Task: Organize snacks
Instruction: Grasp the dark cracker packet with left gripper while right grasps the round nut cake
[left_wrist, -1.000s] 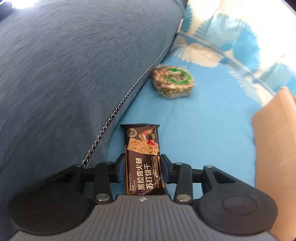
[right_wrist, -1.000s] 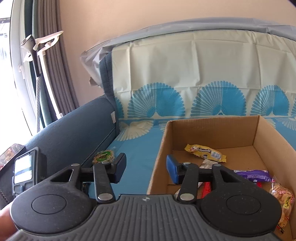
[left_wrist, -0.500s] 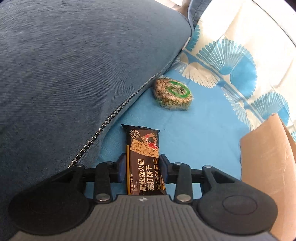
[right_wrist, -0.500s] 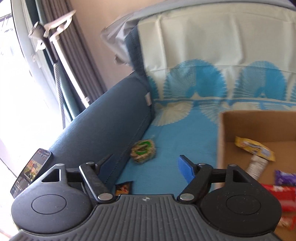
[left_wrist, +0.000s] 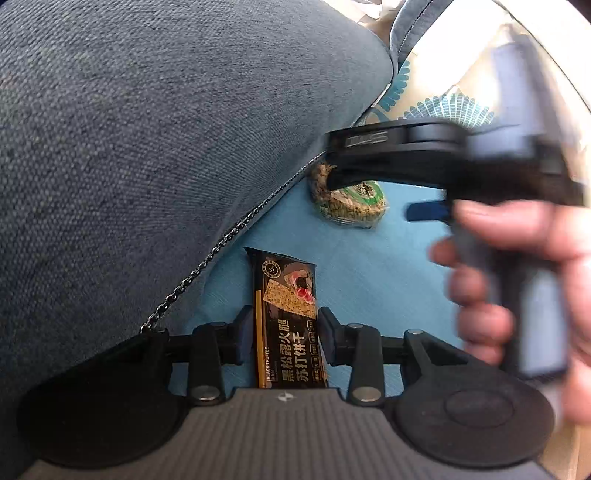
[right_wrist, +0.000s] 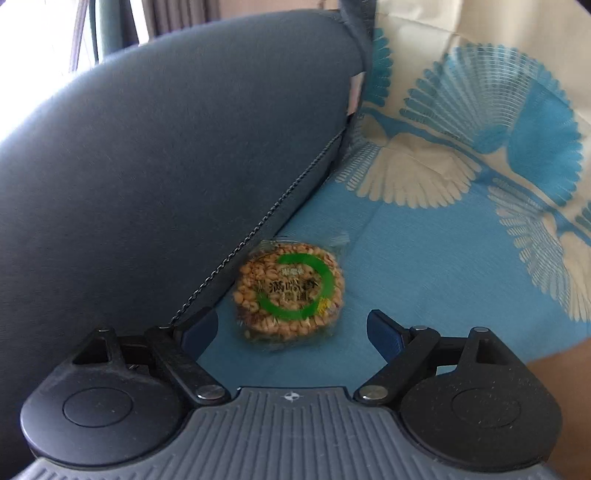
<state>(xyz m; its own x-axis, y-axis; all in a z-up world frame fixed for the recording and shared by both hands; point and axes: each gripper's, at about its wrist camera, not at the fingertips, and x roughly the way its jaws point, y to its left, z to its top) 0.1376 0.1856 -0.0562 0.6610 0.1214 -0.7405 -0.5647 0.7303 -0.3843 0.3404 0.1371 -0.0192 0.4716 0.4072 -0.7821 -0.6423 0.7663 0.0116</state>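
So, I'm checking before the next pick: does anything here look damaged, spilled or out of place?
Nothing looks damaged or spilled. The round peanut snack lies sealed on the blue seat cover against the armrest. The black cracker pack sits intact in the left gripper.

sofa arm (right_wrist: 155, 155): dark blue fabric, chain (right_wrist: 258, 229) along seam | seat cover (right_wrist: 424, 258): blue, fan print

Left wrist view: I look steeply down, close over the blue sofa seat (left_wrist: 369, 280).
Right wrist view: same downward tilt, equally close.
Shared: round peanut snack (right_wrist: 290, 293) by the armrest (right_wrist: 166, 158).
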